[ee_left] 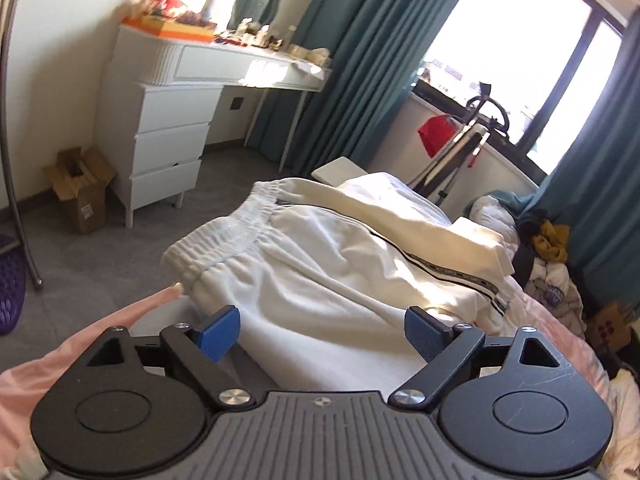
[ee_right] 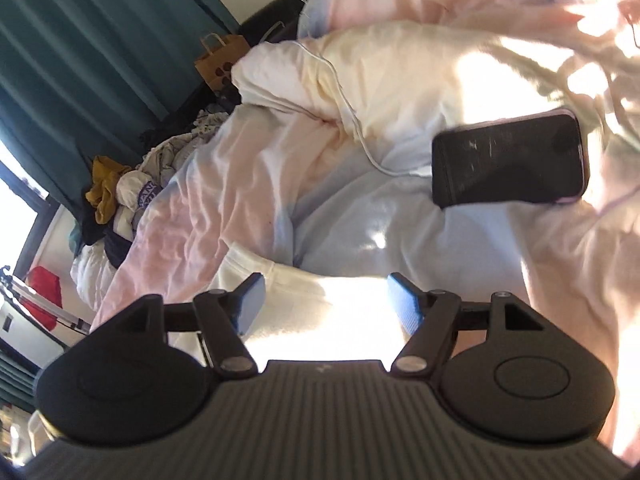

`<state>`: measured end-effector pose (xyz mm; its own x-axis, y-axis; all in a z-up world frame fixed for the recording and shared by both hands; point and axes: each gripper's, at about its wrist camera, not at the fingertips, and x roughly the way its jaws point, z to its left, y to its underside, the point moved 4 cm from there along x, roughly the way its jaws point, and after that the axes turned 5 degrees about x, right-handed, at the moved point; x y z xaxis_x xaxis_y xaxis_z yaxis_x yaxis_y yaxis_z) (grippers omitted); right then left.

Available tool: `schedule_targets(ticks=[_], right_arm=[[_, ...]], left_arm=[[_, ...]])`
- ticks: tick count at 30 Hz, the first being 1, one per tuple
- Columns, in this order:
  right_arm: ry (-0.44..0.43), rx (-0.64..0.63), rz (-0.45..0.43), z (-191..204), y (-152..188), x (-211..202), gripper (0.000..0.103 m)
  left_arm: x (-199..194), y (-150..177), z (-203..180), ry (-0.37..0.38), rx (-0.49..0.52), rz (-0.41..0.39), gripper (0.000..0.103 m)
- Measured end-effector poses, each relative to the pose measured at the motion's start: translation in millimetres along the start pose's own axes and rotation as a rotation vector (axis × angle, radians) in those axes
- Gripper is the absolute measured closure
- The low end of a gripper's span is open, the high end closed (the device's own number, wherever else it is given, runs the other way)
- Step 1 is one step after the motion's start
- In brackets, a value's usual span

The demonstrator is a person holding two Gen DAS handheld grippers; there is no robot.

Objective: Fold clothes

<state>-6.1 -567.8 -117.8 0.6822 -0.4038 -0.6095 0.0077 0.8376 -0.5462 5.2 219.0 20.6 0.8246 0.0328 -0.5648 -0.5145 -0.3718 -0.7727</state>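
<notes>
Both grippers, left (ee_left: 322, 334) and right (ee_right: 326, 304), spread over rumpled white sweatpants (ee_left: 320, 264).

Open bedding (ee_right: 340, 208) ahead of right gripper (ee_right: 326, 304); phone (ee_right: 508, 160) and cable (ee_right: 348, 108) far right. Trousers (ee_left: 320, 264) directly ahead of left gripper (ee_left: 322, 332); floor (ee_left: 120, 248) left.

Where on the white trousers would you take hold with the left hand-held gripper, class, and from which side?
Grip the elastic waistband at its near corner, coming in from the bed's edge on the left. The gathered band is thick and overhangs the bedding, so a finger could slip beneath it. The left hand-held gripper is open above the white trousers.
</notes>
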Motion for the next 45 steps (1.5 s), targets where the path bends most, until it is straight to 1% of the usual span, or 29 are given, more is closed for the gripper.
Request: schedule_targets(ticks=[4,8,10,13,18,20,21,23,25,27,31,33,34,37,40,43,45], right_arm=[[-0.035,-0.138,-0.118,26,2,-27,0.032],[-0.145,-0.271,-0.171,55,14,-51,0.032],[-0.21,-0.341,-0.174,70,25,-63,0.032],[-0.306,-0.438,-0.146,90,46,-75,0.032],[-0.463,-0.595,-0.094,121,84,-93,0.032],[-0.511,-0.646,-0.072,130,98,-98,0.032],[-0.534,-0.668,-0.057,134,105,-99,0.032],[-0.573,-0.705,-0.011,141,120,-99,0.033],[-0.597,-0.734,0.041,147,135,-95,0.033],[-0.613,-0.759,0.108,155,152,-89,0.033],[-0.643,-0.803,0.256,178,189,-74,0.033],[-0.656,-0.807,0.309,196,207,-65,0.033],[-0.663,-0.809,0.336,207,216,-58,0.033],[-0.683,-0.761,0.443,241,247,-28,0.033],[-0.673,-0.69,0.516,275,281,8,0.038],[-0.661,-0.618,0.588,309,314,44,0.04],[-0.648,-0.58,0.607,326,333,63,0.041]], left_arm=[[10,14,-64,0.022,0.134,-0.008,0.009],[27,37,-123,0.085,0.256,0.006,0.009],[32,45,-145,0.103,0.299,0.003,0.009],[44,56,-174,0.139,0.34,0.005,0.009],[64,64,-208,0.164,0.384,0.004,0.009],[74,67,-217,0.174,0.397,0.007,0.008],[82,68,-222,0.182,0.405,0.006,0.006],[102,72,-228,0.195,0.42,0.006,0.005],[121,77,-231,0.198,0.427,0.023,0.005],[135,81,-229,0.203,0.432,0.038,0.005],[151,85,-223,0.2,0.448,0.032,0.005],[160,87,-218,0.218,0.436,0.022,0.004],[167,88,-215,0.234,0.427,0.03,0.004],[190,90,-207,0.272,0.379,0.065,0.004],[207,90,-198,0.302,0.332,0.067,0.004],[225,91,-189,0.32,0.312,0.066,0.004],[238,93,-183,0.339,0.284,0.082,0.004]])
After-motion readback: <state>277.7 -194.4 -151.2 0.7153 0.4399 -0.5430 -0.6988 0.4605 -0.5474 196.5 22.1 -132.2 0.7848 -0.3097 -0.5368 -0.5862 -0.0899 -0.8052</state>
